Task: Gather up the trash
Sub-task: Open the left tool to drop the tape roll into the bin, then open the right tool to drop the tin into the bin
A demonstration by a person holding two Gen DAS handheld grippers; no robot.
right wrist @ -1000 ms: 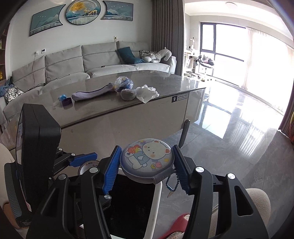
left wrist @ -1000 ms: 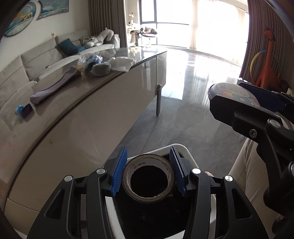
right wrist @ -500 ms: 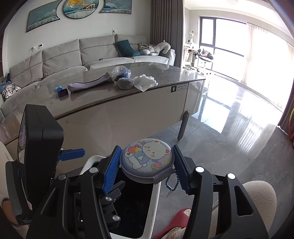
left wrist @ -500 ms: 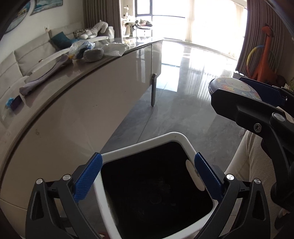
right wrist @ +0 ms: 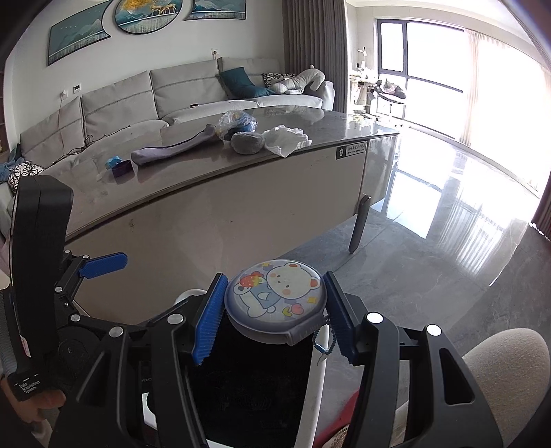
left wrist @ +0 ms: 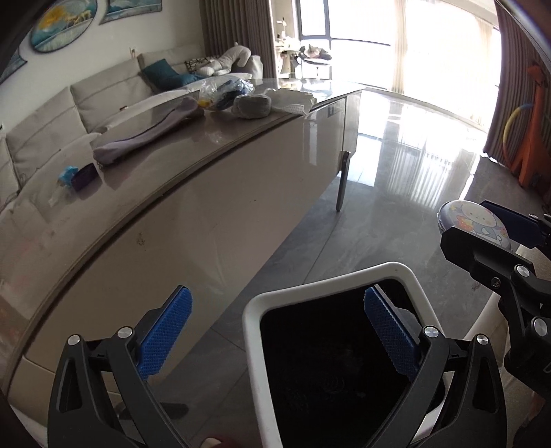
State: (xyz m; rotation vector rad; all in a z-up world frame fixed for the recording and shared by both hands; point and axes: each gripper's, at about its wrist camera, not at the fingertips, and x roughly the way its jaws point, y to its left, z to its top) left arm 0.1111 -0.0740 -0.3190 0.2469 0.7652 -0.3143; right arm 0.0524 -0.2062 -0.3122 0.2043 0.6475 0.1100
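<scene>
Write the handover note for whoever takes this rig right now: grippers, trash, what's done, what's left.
Left gripper: jaws have just been opening, now wide and empty above the white-rimmed bin; the tape roll it held a second ago is gone from them, presumably dropped in.
Right gripper: shut on the round bear-print case, held over the bin's near edge.
Left on the table: grey sleeve-like cloth, plastic bag with blue contents, grey bundle, white crumpled cloth or paper, small purple item.
Next, probably: release the case, then clear the table.

A home living room, seemingly: grey sofa [right wrist: 193, 93], wall art [right wrist: 151, 13], curtains [right wrist: 313, 44].
</scene>
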